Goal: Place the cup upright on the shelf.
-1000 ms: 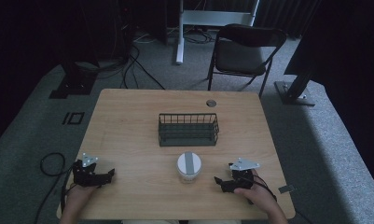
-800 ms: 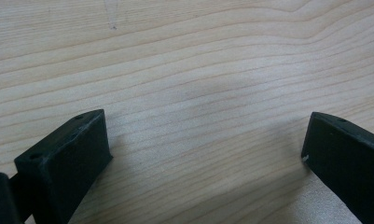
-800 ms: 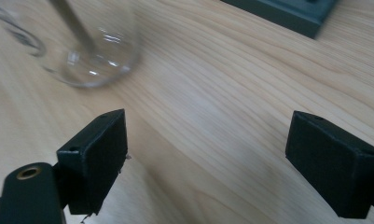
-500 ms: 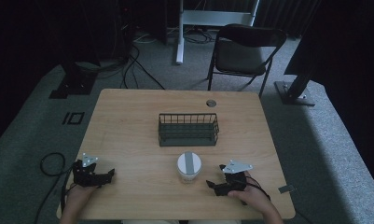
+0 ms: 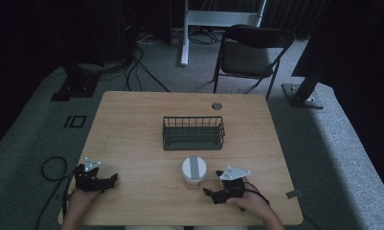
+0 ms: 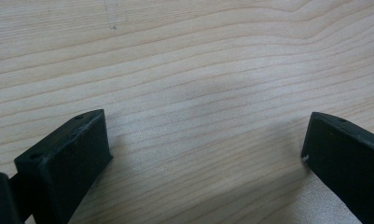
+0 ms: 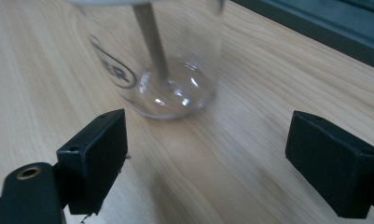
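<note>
Your left gripper (image 5: 110, 178), lower left of frame, is spread wide over bare table (image 5: 132, 124). Your right gripper (image 5: 208, 193), lower centre-right, also gapes, empty, just short of the clear glass jar (image 5: 194, 171) w/ white lid, grey stripe. Wire basket (image 5: 193, 132) sits mid-frame beyond.

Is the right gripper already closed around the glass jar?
No, in the right gripper view the right gripper has its jaws spread wide, with the glass jar standing on the table beyond them, untouched.

Dim room, grey carpet (image 5: 333, 143). Wooden table (image 5: 132, 134) centre; black folding chair (image 5: 249, 52) at 1 o'clock, cables (image 5: 132, 62) at 11.
</note>
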A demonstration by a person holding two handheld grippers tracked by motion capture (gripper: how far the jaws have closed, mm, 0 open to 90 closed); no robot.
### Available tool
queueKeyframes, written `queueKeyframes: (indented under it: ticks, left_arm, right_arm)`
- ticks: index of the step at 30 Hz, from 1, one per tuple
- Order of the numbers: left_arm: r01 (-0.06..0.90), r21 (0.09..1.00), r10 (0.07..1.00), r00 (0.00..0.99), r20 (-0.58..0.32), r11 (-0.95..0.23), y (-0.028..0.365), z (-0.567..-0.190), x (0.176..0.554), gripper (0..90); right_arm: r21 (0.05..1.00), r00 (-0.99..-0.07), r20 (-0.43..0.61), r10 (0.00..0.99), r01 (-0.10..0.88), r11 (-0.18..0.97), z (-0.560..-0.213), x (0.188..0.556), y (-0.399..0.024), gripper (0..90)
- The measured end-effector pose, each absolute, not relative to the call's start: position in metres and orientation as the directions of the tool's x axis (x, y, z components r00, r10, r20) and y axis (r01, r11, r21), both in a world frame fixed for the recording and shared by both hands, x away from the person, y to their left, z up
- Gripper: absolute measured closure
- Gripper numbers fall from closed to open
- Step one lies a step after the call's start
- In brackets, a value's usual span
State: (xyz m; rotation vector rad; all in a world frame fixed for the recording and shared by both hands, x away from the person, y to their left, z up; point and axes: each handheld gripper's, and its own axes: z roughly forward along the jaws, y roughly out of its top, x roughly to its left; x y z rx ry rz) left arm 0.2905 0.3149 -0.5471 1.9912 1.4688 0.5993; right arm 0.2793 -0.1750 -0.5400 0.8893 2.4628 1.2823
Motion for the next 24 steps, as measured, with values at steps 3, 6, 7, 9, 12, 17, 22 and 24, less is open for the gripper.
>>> queueKeyframes:
  ticks: [3,6,7,9,12,17,22,24]
  left_arm:
    - [0.693,0.687,0.957,0.29,0.012,-0.219,0.315,-0.547,0.291,1.2]
    - [0.693,0.687,0.957,0.29,0.013,-0.219,0.315,-0.547,0.291,1.2]
    - [0.693,0.687,0.957,0.291,0.012,-0.219,0.315,-0.547,0.291,1.2]
    - [0.692,0.687,0.957,0.291,0.012,-0.219,0.315,-0.547,0.291,1.2]
    - [0.692,0.687,0.957,0.291,0.012,-0.219,0.315,-0.547,0.291,1.2]
    - [0.692,0.688,0.957,0.291,0.012,-0.219,0.315,-0.547,0.291,1.2]
    - [0.692,0.687,0.957,0.291,0.012,-0.219,0.315,-0.547,0.291,1.2]
    - [0.692,0.687,0.957,0.291,0.012,-0.219,0.315,-0.547,0.291,1.2]
  right_arm:
    - [0.804,-0.797,0.08,0.599,0.407,0.434,-0.54,0.279,-0.17,12.5]
    - [0.805,-0.806,0.076,0.587,0.397,0.441,-0.541,0.278,-0.166,12.6]
    - [0.806,-0.808,0.077,0.584,0.395,0.441,-0.541,0.277,-0.164,12.5]
    - [0.81,-0.811,0.078,0.58,0.39,0.437,-0.541,0.277,-0.162,12.5]
    - [0.815,-0.81,0.082,0.581,0.39,0.428,-0.542,0.277,-0.16,12.6]
    - [0.825,-0.816,0.092,0.571,0.383,0.415,-0.54,0.277,-0.155,12.6]
    - [0.84,-0.815,0.096,0.571,0.374,0.393,-0.539,0.279,-0.151,12.5]
    - [0.841,-0.815,0.102,0.571,0.377,0.388,-0.539,0.279,-0.15,12.5]
